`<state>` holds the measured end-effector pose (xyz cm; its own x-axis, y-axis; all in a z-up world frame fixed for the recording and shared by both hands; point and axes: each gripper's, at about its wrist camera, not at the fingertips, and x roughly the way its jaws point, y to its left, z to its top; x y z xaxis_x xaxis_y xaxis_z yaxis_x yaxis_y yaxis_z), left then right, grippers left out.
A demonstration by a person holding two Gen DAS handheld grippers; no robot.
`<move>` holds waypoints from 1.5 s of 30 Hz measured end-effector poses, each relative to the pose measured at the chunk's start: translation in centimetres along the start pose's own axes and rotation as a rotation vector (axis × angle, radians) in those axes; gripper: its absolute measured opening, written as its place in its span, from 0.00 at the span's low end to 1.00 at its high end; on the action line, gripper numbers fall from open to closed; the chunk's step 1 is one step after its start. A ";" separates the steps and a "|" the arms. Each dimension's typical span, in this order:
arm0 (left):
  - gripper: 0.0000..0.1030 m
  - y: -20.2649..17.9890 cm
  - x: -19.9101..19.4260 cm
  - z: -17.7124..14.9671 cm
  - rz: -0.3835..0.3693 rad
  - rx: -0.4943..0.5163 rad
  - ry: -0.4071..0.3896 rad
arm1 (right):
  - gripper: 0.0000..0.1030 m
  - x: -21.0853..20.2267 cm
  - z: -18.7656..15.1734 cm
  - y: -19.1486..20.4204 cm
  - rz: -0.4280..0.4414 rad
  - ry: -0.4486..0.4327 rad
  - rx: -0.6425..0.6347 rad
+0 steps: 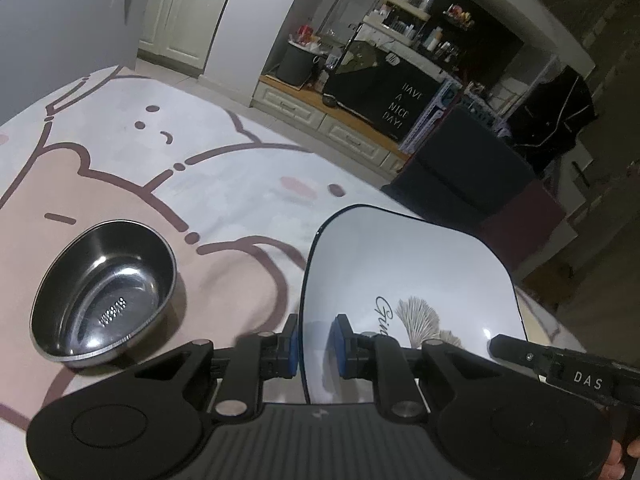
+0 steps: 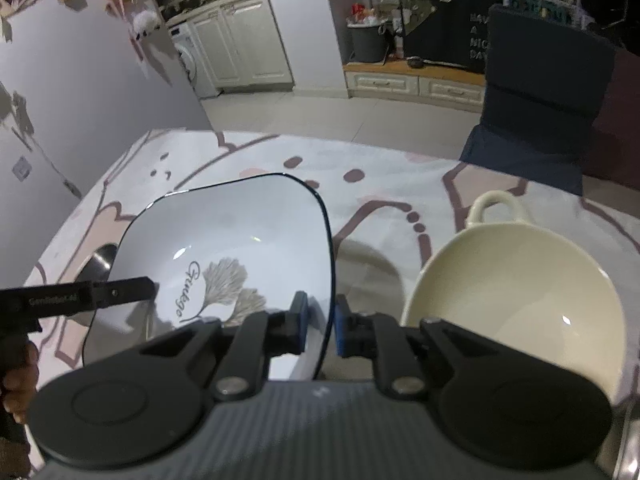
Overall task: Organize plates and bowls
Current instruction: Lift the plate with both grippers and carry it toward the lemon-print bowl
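Both tongs, left (image 1: 316, 346) and right (image 2: 322, 330), straddling opposite rims of white plate (image 2: 224, 264), gaps visible; cream bowl (image 2: 520, 300) just right.

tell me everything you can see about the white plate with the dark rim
The white glossy rounded-square plate with a thin dark rim looks ceramic, with a beige leaf motif and cursive lettering inside. It is tilted above the cartoon-print tablecloth. The left tool and right tool each straddle an opposite rim edge.
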<state>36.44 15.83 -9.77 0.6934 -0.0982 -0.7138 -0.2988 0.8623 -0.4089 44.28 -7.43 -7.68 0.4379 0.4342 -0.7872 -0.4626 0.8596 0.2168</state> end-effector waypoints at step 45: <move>0.18 -15.0 -3.8 -19.2 -0.196 0.317 0.274 | 0.15 -20.5 -23.3 -11.0 -0.248 -0.013 0.318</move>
<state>25.68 -6.23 -11.86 0.5054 -0.3656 -0.7816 0.0656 0.9195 -0.3876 22.43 -32.00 -7.40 0.5168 0.2042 -0.8314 -0.0806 0.9784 0.1902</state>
